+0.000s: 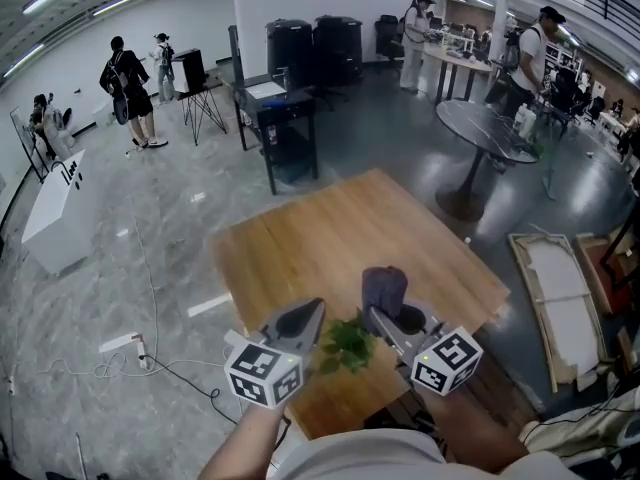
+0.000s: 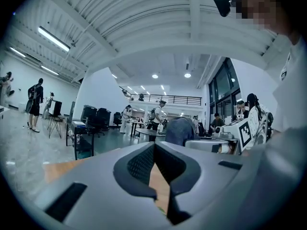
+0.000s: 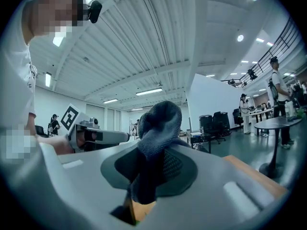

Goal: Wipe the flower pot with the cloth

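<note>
Holding cloth [image 1: 384, 286] above the tabletop [image 1: 300, 238].
Right gripper [image 1: 380, 315] is clamping it; left gripper [image 1: 306, 320] is sitting closed, empty, at 9 o'clock.

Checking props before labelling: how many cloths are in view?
1. The dark cloth is clamped in the right gripper, standing up over the wooden table. The plant could hide another.

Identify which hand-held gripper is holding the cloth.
The right hand-held gripper: the blue-grey cloth is pinched in its jaws. The left hand-held gripper is shut on nothing.
</note>
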A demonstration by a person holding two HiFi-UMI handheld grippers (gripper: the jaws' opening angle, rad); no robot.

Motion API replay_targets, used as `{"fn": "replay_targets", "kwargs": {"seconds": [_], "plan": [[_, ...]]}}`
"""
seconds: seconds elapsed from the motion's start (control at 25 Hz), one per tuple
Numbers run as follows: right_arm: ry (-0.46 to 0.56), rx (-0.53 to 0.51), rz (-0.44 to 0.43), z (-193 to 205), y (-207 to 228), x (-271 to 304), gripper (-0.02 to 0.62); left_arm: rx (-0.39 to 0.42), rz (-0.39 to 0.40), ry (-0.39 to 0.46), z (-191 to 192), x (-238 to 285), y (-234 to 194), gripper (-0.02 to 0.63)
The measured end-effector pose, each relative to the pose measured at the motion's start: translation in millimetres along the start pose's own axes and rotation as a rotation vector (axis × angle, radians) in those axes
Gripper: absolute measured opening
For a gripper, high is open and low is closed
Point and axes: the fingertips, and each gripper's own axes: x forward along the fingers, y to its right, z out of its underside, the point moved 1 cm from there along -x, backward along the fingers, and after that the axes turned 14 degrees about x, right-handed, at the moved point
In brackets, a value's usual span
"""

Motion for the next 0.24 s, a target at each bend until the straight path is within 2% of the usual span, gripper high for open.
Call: {"fn": "replay_targets", "kwargs": {"seconds": [0.24], "plan": [[0.004,0.012,0.016,-0.9,1.7,-4.6,0.063,-0.001,0.014,-0.012,0.9,2.1,4.1,0.006]]}}
